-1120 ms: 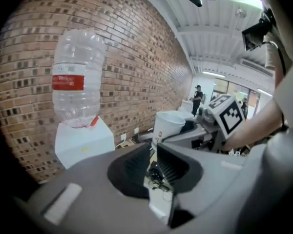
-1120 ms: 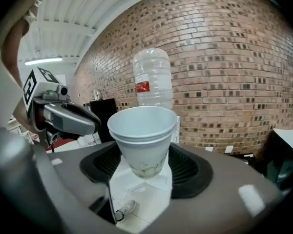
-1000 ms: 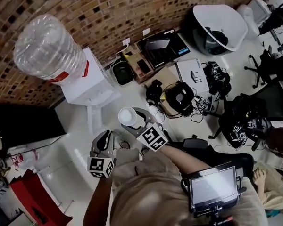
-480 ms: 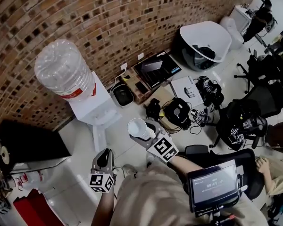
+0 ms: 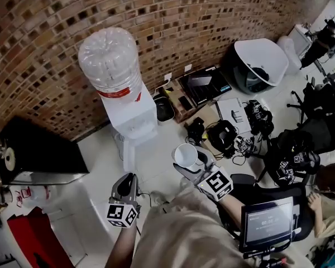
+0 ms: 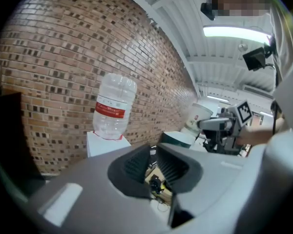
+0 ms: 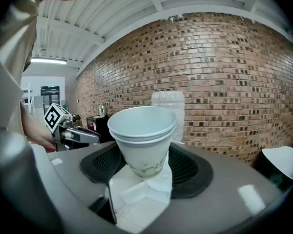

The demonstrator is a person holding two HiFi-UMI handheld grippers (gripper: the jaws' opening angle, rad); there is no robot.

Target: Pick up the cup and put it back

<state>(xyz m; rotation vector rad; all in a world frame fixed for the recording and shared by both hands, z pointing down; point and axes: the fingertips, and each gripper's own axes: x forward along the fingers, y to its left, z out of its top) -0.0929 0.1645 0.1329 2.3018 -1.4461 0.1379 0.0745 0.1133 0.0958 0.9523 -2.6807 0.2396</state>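
Note:
A white paper cup (image 5: 185, 155), seemingly two stacked, stands upright between the jaws of my right gripper (image 5: 193, 162), which is shut on it. In the right gripper view the cup (image 7: 142, 140) fills the middle, with the pads against its lower wall. The left gripper view shows the same cup (image 6: 198, 117) at the right. My left gripper (image 5: 125, 184) hangs lower left with nothing in it, its jaws nearly together. The white water dispenser (image 5: 131, 113), topped by a clear upturned bottle (image 5: 110, 60), stands against the brick wall beyond both grippers.
A black box (image 5: 39, 158) sits left of the dispenser. Cables, black cases (image 5: 204, 85), a white-and-black bin (image 5: 257, 63) and office chairs (image 5: 301, 149) crowd the floor to the right. A small screen (image 5: 266, 222) hangs at the person's front.
The head view has swung, so the dispenser now sits nearer the middle. The right gripper, still holding the cup, shows further right and lower. The left gripper has barely shifted.

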